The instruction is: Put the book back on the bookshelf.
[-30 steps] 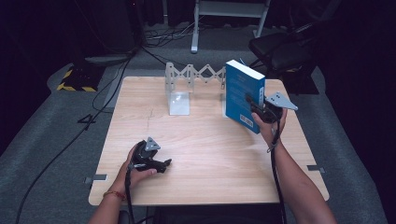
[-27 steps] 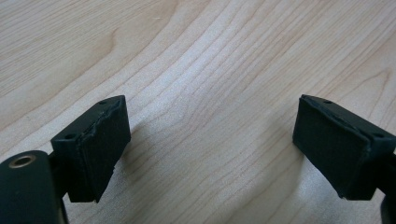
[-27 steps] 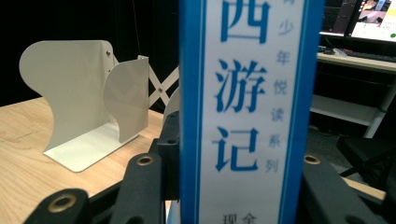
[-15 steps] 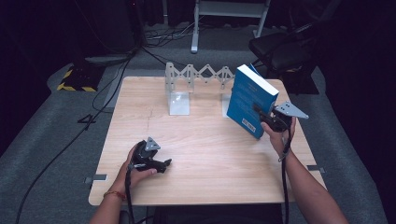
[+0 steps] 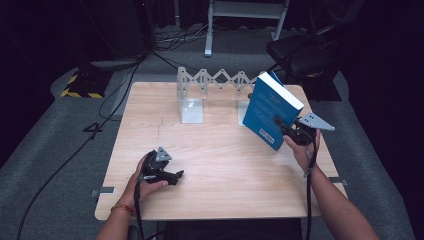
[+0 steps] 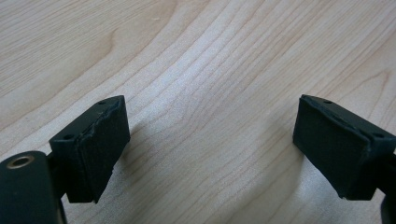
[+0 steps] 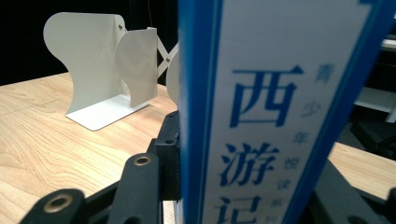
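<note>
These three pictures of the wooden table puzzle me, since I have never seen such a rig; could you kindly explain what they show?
There is no robot here: a person sits at a pale wooden table and holds a black two-jaw hand gripper in each hand. The high view looks down from above the person's side. The other two pictures come from small cameras riding on the grippers, looking along their jaws.

The left gripper rests low over the table near the front edge, and its own view shows its jaws standing wide apart over bare wood, holding nothing.

The right gripper clamps a blue paperback book with a white spine panel, tilted above the table; its jaws have just been easing open a little around the book. The book's spine fills the middle of the right gripper view.

At the back stands a white metal folding book rack.
</note>
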A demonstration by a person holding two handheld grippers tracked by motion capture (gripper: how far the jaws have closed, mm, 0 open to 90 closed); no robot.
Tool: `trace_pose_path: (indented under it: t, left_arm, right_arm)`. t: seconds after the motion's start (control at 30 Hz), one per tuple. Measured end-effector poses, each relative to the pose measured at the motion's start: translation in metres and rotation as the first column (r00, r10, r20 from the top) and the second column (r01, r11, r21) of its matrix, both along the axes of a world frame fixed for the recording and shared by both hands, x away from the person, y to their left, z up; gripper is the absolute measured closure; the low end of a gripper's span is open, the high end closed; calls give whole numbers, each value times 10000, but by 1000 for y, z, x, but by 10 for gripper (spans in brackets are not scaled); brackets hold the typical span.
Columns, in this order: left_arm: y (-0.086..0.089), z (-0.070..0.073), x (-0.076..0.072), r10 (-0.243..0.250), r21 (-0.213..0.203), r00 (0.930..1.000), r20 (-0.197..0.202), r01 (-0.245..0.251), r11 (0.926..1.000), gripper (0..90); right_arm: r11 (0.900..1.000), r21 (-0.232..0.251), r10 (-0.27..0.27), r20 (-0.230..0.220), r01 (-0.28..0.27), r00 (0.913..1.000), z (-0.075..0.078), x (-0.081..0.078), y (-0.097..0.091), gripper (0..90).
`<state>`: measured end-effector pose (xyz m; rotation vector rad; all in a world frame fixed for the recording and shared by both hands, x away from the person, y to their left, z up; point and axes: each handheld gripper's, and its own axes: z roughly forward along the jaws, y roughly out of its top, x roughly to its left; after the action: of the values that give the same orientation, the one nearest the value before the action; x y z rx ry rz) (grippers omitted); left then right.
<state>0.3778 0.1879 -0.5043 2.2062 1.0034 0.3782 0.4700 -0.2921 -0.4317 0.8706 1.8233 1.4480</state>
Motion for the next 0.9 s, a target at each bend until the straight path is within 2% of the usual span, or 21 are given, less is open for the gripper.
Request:
trace_pose_path:
  t: [0.1,0.17,0.3,0.4,0.47,0.53,0.7,0.9]
  left_arm:
    - [0,0,0,15,-18,10000,-1,-15,10000,115]
    - [0,0,0,-25,-19,10000,-5,25,10000,115]
    - [0,0,0,-36,-17,10000,-4,36,10000,116]
    - [0,0,0,-31,-18,10000,-2,31,10000,116]
    - [0,0,0,-36,-15,10000,-4,36,10000,116]
    - [0,0,0,3,-24,10000,0,-3,10000,116]
    - [-1,0,1,-47,-78,10000,-44,47,10000,113]
    - [0,0,2,-122,8,9999,42,122,9999,112]
  right_arm:
    - [9994,-300,188,-25,-189,9998,-1,-2,-4,572]
    - [9991,-371,191,-237,-200,9995,-4,-5,-9,555]
    - [9971,-647,383,-432,-411,9983,-16,-11,-19,590]
    - [9979,-279,570,-629,-588,9964,-19,-10,-22,601]
    - [9973,-233,685,-667,-702,9954,-19,-8,-22,604]
    - [9970,-406,629,-598,-654,9962,-19,-8,-20,604]
    - [9979,-384,504,-581,-527,9970,-19,-4,-13,613]
    - [9989,-466,-32,-580,5,9983,-18,4,6,617]
